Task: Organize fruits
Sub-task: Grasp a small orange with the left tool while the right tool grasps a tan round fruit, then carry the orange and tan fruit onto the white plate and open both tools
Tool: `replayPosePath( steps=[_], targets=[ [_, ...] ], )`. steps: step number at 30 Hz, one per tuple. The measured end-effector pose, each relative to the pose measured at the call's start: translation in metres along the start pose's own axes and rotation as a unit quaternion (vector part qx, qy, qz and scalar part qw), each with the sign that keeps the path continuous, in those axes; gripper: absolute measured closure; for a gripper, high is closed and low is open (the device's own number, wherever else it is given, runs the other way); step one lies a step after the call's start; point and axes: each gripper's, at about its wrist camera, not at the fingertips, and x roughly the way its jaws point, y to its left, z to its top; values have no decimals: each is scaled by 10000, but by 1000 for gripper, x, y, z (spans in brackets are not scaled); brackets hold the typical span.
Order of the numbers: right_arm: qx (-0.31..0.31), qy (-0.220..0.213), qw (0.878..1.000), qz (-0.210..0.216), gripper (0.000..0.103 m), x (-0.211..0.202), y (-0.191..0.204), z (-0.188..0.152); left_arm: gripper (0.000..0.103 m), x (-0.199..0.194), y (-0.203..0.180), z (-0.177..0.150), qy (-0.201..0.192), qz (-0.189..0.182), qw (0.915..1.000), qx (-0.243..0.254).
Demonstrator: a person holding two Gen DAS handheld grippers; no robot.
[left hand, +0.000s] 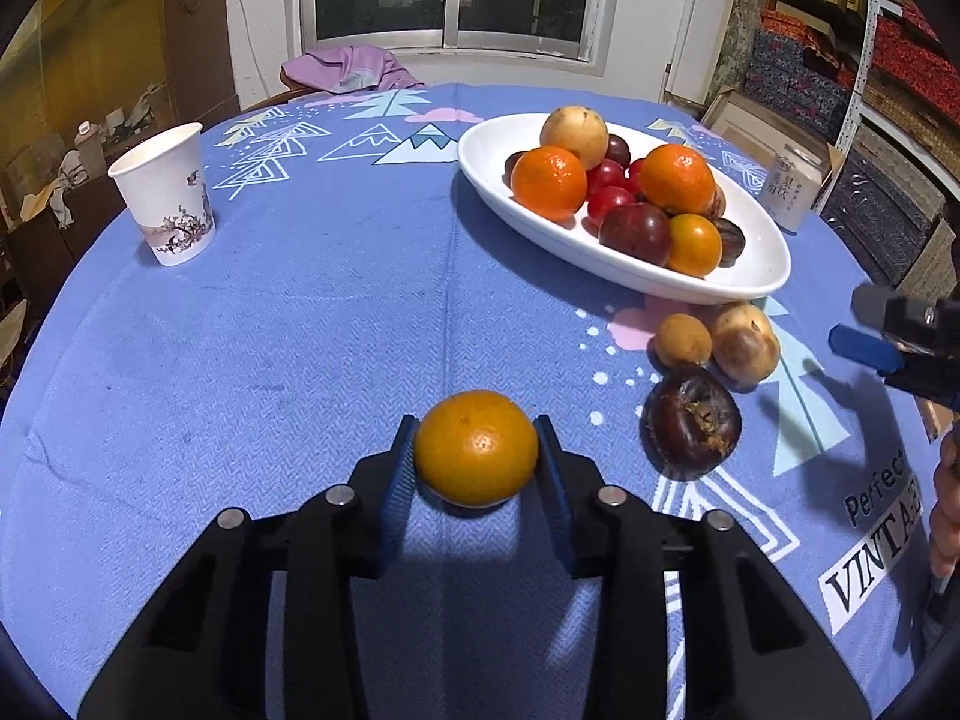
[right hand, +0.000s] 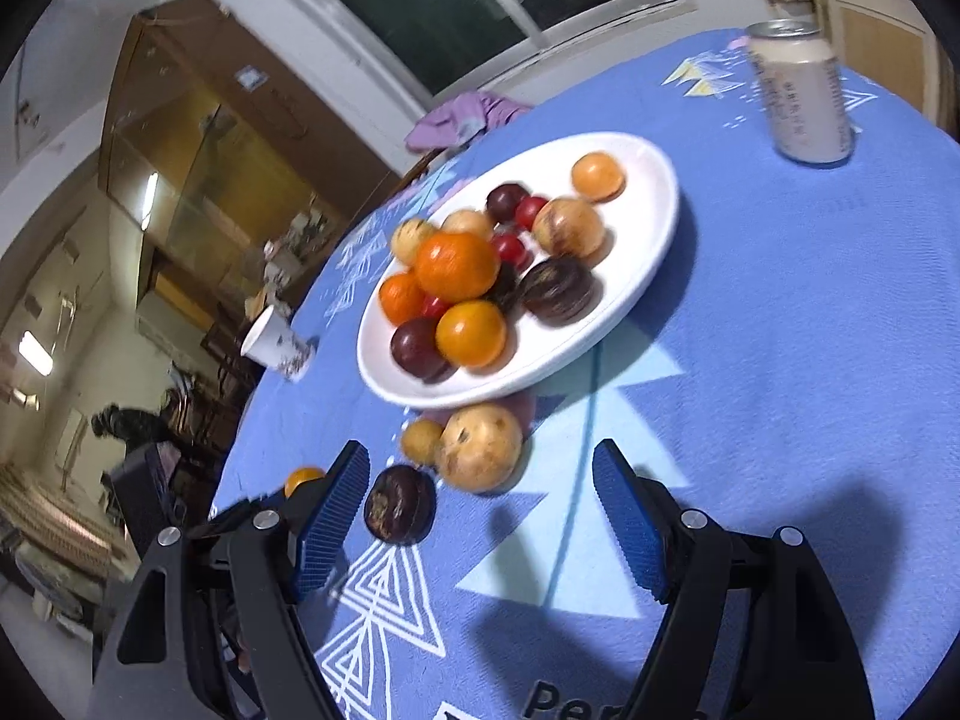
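Note:
In the left wrist view my left gripper [left hand: 477, 425] is shut on a small orange [left hand: 476, 456] that rests on the blue cloth, one blue pad against each side. A white oval plate [left hand: 492, 144] holds several oranges, red and dark plums and a tan fruit. In front of the plate lie a small tan fruit [left hand: 682, 340], a larger tan fruit [left hand: 744, 342] and a dark purple fruit [left hand: 691, 420]. In the right wrist view my right gripper [right hand: 480, 450] stands open just short of the larger tan fruit [right hand: 480, 420] and the dark fruit [right hand: 400, 503], gripping nothing.
A paper cup [left hand: 168, 192] stands at the far left of the round table, and a drink can [right hand: 801, 96] stands beyond the plate [right hand: 648, 180]. A purple cloth [left hand: 348, 69] lies at the table's back edge. A hand [left hand: 945, 498] shows at the right edge.

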Motion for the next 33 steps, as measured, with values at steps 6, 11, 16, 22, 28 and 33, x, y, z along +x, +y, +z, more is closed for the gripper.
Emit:
replayPosePath(
  steps=[6,11,16,22,28,33],
  targets=[
    [-418,224,9984,-294,38,23,20,-4,65,-2,-2,3,-43,10,10000,32],
    [-1075,169,9895,-956,46,35,40,-6,65,-1,-3,1,-17,24,10000,74],
    [-1653,345,9738,-1522,54,54,50,-15,65,3,-7,1,45,77,9998,171],
    [-1794,233,9706,-1590,59,56,52,-20,65,4,-7,1,49,57,9998,173],
    [-1609,217,9780,-1313,59,44,49,-25,66,-3,-4,2,-111,-52,9999,91],
    [-1628,-262,9807,-1049,59,9,60,-27,66,-38,-8,8,-768,-196,9968,85]
  ],
)
